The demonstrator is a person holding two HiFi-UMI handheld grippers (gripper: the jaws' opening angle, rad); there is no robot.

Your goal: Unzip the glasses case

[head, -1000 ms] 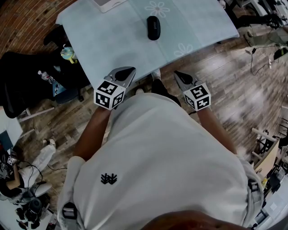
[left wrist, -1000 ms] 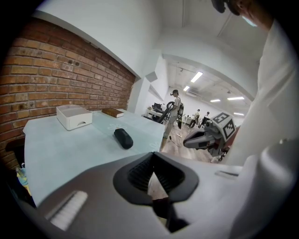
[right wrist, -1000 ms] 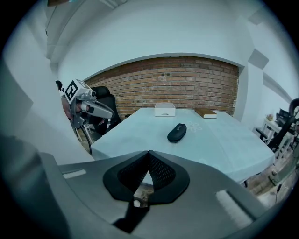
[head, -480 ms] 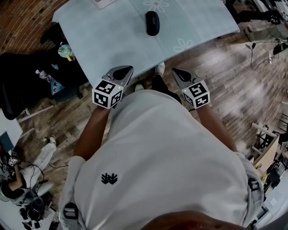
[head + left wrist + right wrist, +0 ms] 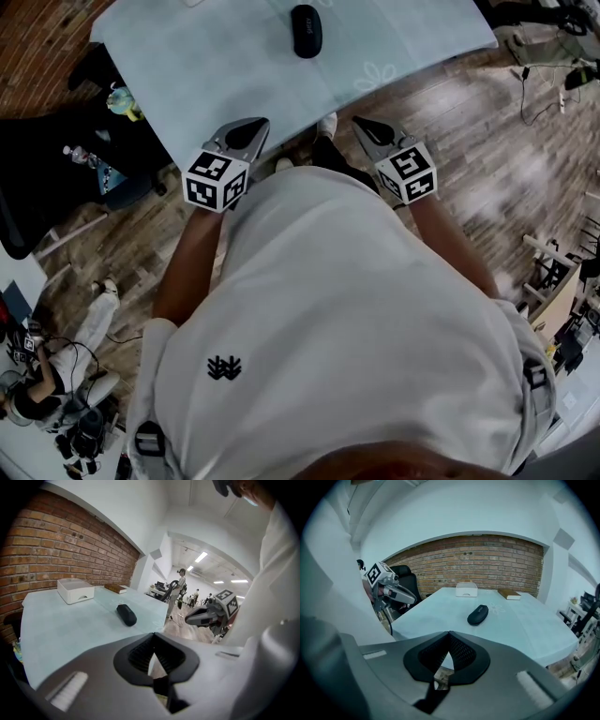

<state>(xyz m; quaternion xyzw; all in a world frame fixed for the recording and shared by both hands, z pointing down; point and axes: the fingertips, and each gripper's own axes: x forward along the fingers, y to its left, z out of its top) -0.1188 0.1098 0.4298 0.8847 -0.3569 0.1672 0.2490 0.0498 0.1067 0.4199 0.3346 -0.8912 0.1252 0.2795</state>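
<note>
Head view gives me a smooth, oblong black glasses case on the pale matte tabletop. My left tongs and right tongs are both closed and empty, well apart from it.

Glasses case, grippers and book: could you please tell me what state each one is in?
glasses case: closed, lying flat on the table, untouched.
left gripper: jaws together, empty, away from the case.
right gripper: jaws together, empty, away from the case.
book: closed, lying flat.
</note>
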